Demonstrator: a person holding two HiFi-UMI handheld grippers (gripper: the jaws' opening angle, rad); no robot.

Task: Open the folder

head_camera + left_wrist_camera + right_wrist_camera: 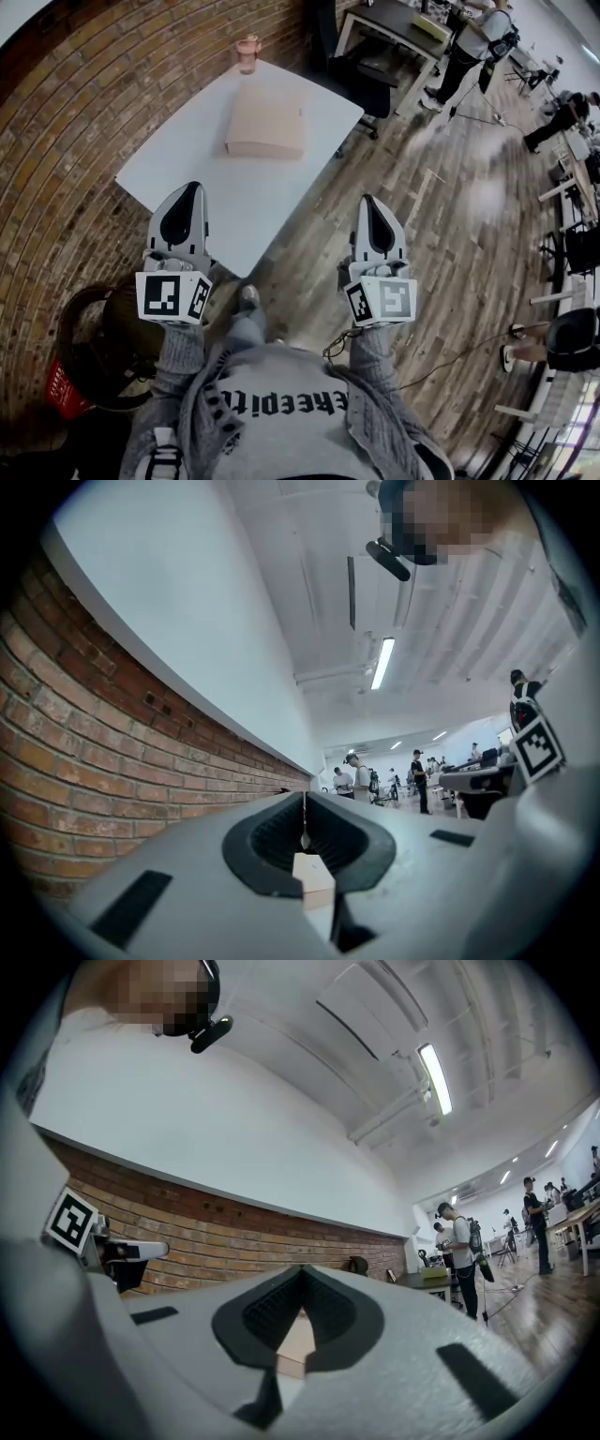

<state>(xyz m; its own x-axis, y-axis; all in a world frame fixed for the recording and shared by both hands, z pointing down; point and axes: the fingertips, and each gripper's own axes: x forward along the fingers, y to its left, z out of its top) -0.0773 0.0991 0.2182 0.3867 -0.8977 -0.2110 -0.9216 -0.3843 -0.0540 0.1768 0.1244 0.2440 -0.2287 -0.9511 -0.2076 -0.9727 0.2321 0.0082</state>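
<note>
A closed tan folder (265, 122) lies flat on the white table (187, 169), toward its far side. Both grippers are held up near the table's near edge, well short of the folder. My left gripper (195, 187) is shut with nothing in it, and it hangs over the table's near corner. My right gripper (367, 200) is also shut and empty, out past the table's right edge over the wooden floor. In the left gripper view the jaws (303, 801) meet, with the folder (314, 878) showing below them. The right gripper view shows shut jaws (300, 1270) and the folder (292, 1342) beyond.
A pink cup (247, 52) stands at the table's far corner, behind the folder. A brick wall (66, 141) runs along the left. A black chair (361, 80) and a desk (394, 21) stand beyond the table. People (473, 47) stand farther off. A dark round bin (98, 347) sits at lower left.
</note>
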